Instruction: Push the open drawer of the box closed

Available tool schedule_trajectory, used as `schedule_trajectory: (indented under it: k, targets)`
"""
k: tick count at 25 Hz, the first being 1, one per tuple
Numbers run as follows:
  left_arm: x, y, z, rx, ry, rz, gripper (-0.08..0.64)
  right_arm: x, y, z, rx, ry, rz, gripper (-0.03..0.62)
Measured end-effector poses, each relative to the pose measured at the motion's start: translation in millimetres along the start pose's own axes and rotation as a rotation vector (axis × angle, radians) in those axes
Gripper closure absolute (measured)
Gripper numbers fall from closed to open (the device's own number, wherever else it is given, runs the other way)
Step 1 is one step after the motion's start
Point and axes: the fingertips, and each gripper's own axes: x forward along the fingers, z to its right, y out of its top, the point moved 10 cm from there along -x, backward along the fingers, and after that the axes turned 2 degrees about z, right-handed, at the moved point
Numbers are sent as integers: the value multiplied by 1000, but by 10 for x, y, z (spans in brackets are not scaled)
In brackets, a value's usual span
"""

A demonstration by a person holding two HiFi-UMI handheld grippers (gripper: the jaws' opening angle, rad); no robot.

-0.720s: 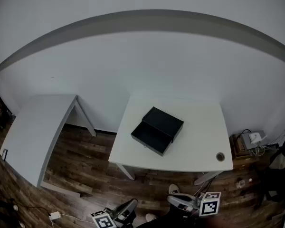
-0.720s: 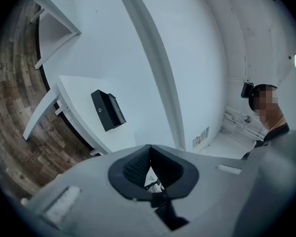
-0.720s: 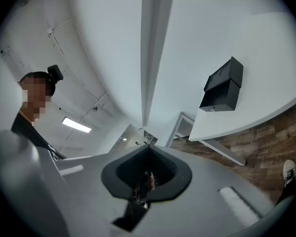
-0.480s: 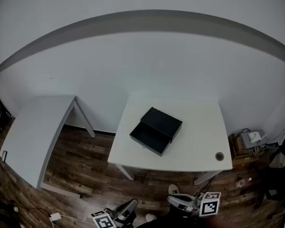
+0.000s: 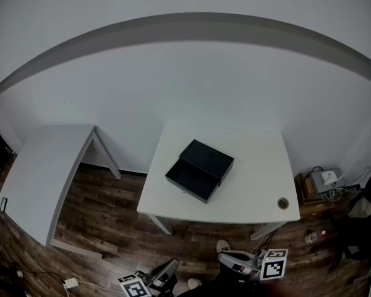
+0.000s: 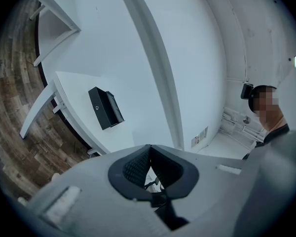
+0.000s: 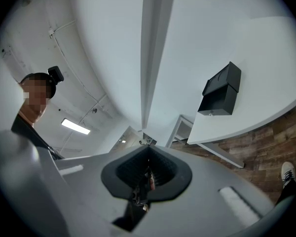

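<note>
A black box (image 5: 208,158) stands on the white table (image 5: 260,184), and its drawer (image 5: 189,179) is pulled out toward the table's front left. Both grippers hang far below the table, at the bottom edge of the head view. The left gripper (image 5: 172,266) and the right gripper (image 5: 224,258) are both shut with nothing between the jaws. The left gripper view shows the box (image 6: 104,107) small and far off beyond the shut left gripper (image 6: 149,153). In the right gripper view the box (image 7: 221,90) lies far beyond the shut right gripper (image 7: 148,154).
A second white table (image 5: 43,169) stands to the left over the wooden floor (image 5: 117,221). A cable hole (image 5: 283,203) marks the main table's front right corner. Boxes and cables (image 5: 324,181) lie on the floor at right. A shoe (image 5: 223,246) shows near the grippers.
The table and box have drifted slightly left in the head view as the camera shifted. Both grippers stay at the bottom edge, still shut.
</note>
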Motion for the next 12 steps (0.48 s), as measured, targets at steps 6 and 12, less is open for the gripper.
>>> schedule_trajectory:
  k: [6,12]
  targets:
    - [154,-16,-42,-10,-8,7,557,-73,304,173,-46,-52,14,558]
    - [327,8,-81,-8,13,54,557,-131,945,562,-192,-165,-53,514]
